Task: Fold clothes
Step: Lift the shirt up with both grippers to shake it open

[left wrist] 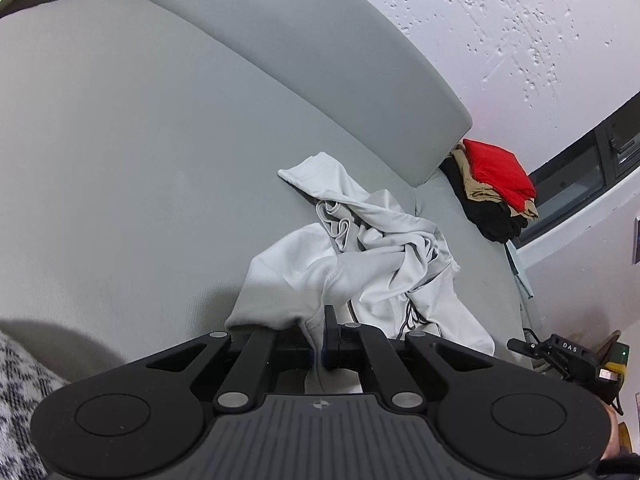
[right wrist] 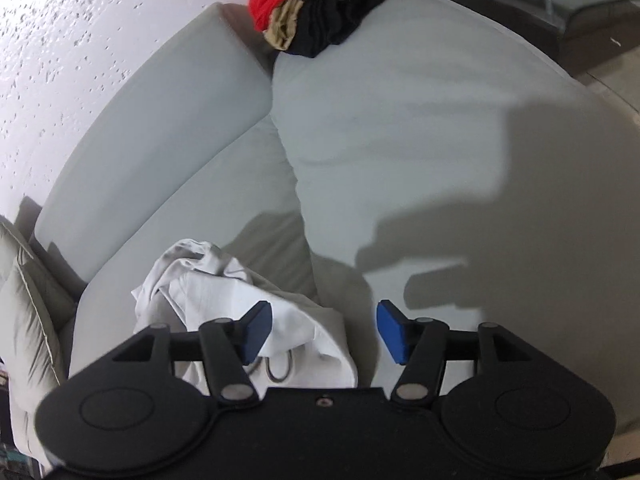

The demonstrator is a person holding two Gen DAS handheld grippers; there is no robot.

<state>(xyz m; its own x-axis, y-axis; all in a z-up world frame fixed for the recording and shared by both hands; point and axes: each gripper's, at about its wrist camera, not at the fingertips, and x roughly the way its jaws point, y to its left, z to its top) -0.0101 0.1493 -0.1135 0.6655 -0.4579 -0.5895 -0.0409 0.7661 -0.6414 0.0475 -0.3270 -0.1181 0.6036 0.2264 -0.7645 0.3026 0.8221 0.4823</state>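
The white hooded sweatshirt [left wrist: 360, 264] lies crumpled on the grey seat cushion of the sofa [left wrist: 120, 140]. The fabric is pale, nearly white, with deep folds and twisted ridges across its middle. A ribbed hem or cuff edge shows at its far end, and a grey drawcord loops out near the near edge. In the left wrist view, the heap's long axis runs from the near edge, at the claw, diagonally up and left toward the sofa's backrest cushion [left wrist: 312, 60]. No clear front or back of the garment can be told.

The left claw [left wrist: 322, 334] is clenched on the near edge of the sweatshirt; cloth passes between the closed fingers and drapes below them.

The right claw [right wrist: 324, 330] is released, its blue pads [right wrist: 390, 330] standing apart. In the right wrist view, the sweatshirt [right wrist: 224, 292] lies under and beside the left-hand pad, with part of the cloth in the gap between the pads. The pads do not press on it. The drawcord loop [right wrist: 280, 372] shows just behind the pads.

A stack of folded clothes [left wrist: 496, 184], red over tan over black, sits at the far end of the seat, well apart from the sweatshirt, beside the end of the backrest cushion. A rough white wall [left wrist: 500, 20] stands behind the sofa.
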